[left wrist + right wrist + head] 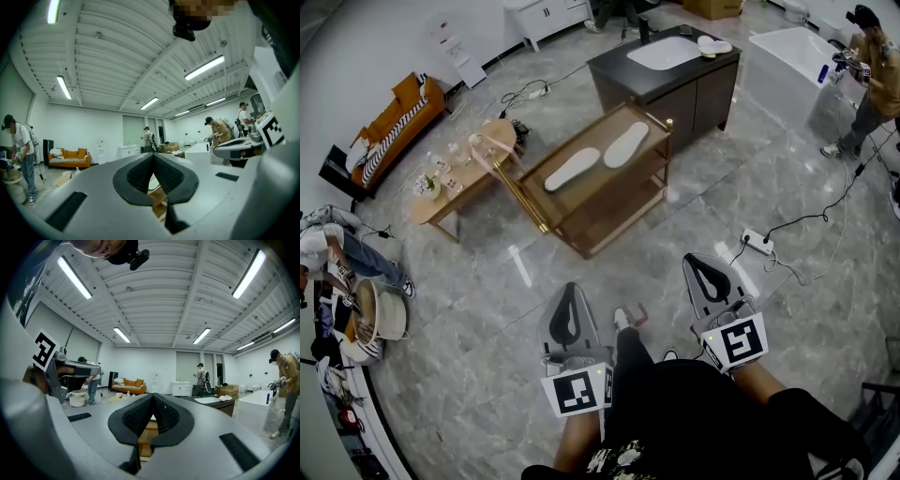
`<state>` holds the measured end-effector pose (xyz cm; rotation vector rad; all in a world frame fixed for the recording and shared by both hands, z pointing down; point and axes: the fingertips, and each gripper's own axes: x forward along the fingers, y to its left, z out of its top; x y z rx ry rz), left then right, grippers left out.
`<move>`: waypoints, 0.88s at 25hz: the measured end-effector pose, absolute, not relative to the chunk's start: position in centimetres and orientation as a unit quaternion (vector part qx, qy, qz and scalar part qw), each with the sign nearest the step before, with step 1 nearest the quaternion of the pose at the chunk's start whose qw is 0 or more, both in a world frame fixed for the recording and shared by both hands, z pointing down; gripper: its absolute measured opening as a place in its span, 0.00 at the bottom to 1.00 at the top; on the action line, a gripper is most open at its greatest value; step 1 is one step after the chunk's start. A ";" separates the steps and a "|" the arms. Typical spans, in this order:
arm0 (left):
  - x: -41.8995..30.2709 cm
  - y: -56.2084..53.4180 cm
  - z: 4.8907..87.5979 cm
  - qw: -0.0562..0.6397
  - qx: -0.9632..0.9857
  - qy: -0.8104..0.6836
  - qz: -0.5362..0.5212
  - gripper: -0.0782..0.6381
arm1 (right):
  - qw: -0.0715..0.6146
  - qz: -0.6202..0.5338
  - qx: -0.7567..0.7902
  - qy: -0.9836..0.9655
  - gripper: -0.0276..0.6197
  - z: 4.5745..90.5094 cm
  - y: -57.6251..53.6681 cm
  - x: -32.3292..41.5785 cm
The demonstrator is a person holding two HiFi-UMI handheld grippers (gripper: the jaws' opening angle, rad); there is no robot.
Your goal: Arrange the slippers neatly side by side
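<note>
My left gripper [570, 292] and right gripper [698, 264] are both clenched on nothing, held level above the floor. The slippers [572, 169] lie ahead on the rack [600, 185] top — end to end, slightly apart.

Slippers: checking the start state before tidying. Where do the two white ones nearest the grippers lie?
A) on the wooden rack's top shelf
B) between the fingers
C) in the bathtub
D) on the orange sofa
A: the nearer slipper and the farther slipper both lie on top of the wooden rack.
</note>
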<state>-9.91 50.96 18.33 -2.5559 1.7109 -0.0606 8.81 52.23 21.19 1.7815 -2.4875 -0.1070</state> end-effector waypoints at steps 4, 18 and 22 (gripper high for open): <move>-10.0 49.7 18.4 0.032 -0.832 0.553 -0.022 0.11 | 0.043 -0.034 0.583 -0.810 0.04 21.2 51.1 8.7; -9.8 42.3 17.6 0.038 -0.849 0.527 -0.021 0.11 | 0.042 -0.034 0.601 -0.797 0.04 20.7 44.6 8.1; -9.8 39.9 17.3 0.036 -0.856 0.515 -0.021 0.11 | 0.041 -0.034 0.610 -0.790 0.04 20.3 42.7 7.8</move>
